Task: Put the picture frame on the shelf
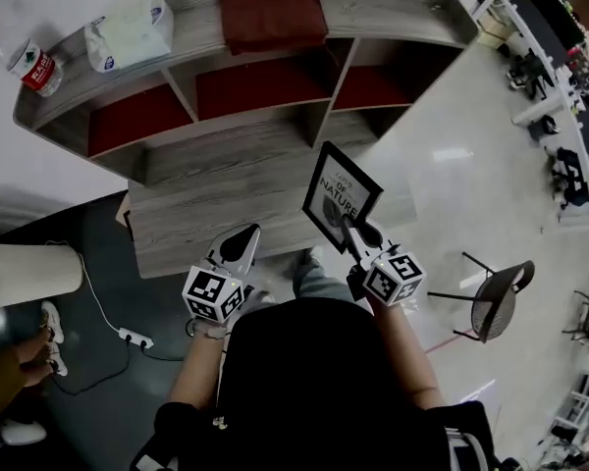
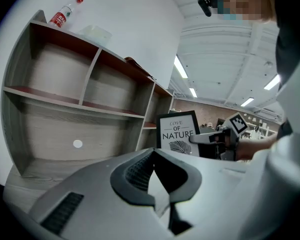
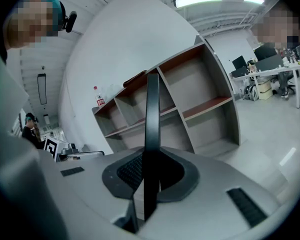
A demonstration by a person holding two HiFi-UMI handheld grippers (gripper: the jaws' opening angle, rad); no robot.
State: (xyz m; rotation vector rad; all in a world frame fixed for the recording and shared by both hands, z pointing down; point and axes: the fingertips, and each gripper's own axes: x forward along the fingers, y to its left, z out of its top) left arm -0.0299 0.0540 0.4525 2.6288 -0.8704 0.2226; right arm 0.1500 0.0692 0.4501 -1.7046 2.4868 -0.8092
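A black picture frame [image 1: 341,196] with a "Nature" print stands upright in the air just before the low front ledge of the grey shelf [image 1: 236,180]. My right gripper [image 1: 353,230] is shut on its lower edge. The right gripper view shows the frame [image 3: 151,129] edge-on between the pads, with the shelf compartments [image 3: 190,99] behind it. My left gripper [image 1: 240,245] hovers to the left of the frame, shut and holding nothing. In the left gripper view, the frame [image 2: 177,133] and the right gripper [image 2: 196,139] sit ahead of the shut jaws.
On the shelf top lie a water bottle [image 1: 34,65], a tissue pack [image 1: 128,32] and a dark red cloth [image 1: 272,16]. A white cylinder [image 1: 29,273] and a power strip [image 1: 135,339] are on the floor at left. A chair [image 1: 496,302] stands at right.
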